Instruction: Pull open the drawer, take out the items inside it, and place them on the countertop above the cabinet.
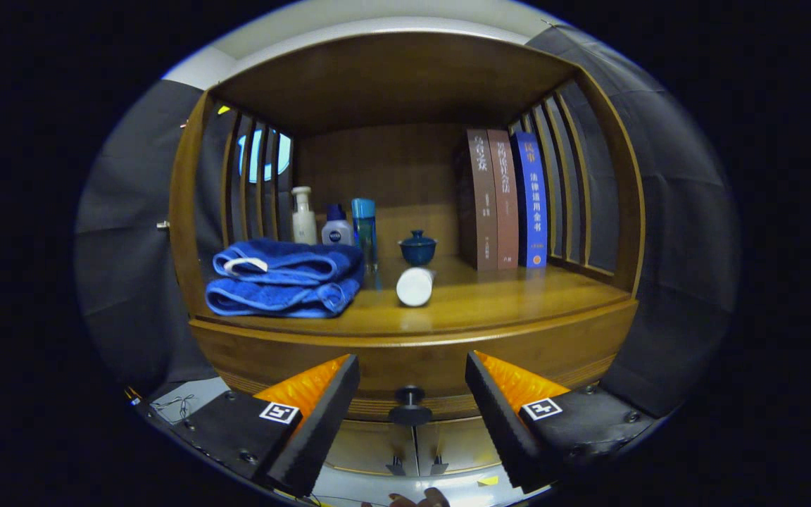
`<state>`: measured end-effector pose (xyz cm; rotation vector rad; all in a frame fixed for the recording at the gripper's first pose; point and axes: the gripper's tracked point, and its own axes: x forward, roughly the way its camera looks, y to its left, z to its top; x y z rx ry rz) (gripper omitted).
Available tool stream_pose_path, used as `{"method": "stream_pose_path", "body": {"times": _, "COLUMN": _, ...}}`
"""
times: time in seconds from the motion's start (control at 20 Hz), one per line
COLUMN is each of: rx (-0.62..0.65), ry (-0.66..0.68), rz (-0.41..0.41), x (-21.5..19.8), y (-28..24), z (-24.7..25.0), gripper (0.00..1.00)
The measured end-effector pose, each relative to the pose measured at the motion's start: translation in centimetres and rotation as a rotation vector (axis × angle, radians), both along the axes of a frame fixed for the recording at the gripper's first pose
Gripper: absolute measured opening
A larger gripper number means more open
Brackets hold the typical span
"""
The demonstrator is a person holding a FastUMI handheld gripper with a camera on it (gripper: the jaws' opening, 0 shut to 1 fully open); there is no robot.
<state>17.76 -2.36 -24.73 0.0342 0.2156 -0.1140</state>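
A wooden cabinet stands ahead, its drawer front (412, 355) shut below the countertop (504, 296). A dark round knob (410, 405) sticks out of the drawer front. My gripper (412, 373) is open, its two fingers spread on either side of the knob and just short of it, touching nothing. On the countertop a white bottle (415, 286) lies on its side, cap end toward me. The drawer's inside is hidden.
Folded blue towels (282, 278) lie on the countertop's left. Behind them stand a pump bottle (303, 217), a small blue-capped bottle (336, 227) and a tall blue bottle (364, 227). A blue lidded cup (417, 248) and three upright books (507, 199) stand further right. Lower cabinet doors (416, 443) sit beneath the drawer.
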Motion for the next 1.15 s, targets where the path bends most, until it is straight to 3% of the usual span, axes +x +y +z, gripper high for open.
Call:
{"method": "stream_pose_path", "body": {"times": 0.65, "rx": -0.011, "ry": -0.102, "rz": 0.068, "x": -8.6, "y": 2.9, "z": 21.8, "gripper": 0.99}}
{"method": "stream_pose_path", "body": {"times": 1.15, "rx": -0.057, "ry": -0.165, "rz": 0.102, "x": -14.3, "y": 4.5, "z": 27.1, "gripper": 0.98}}
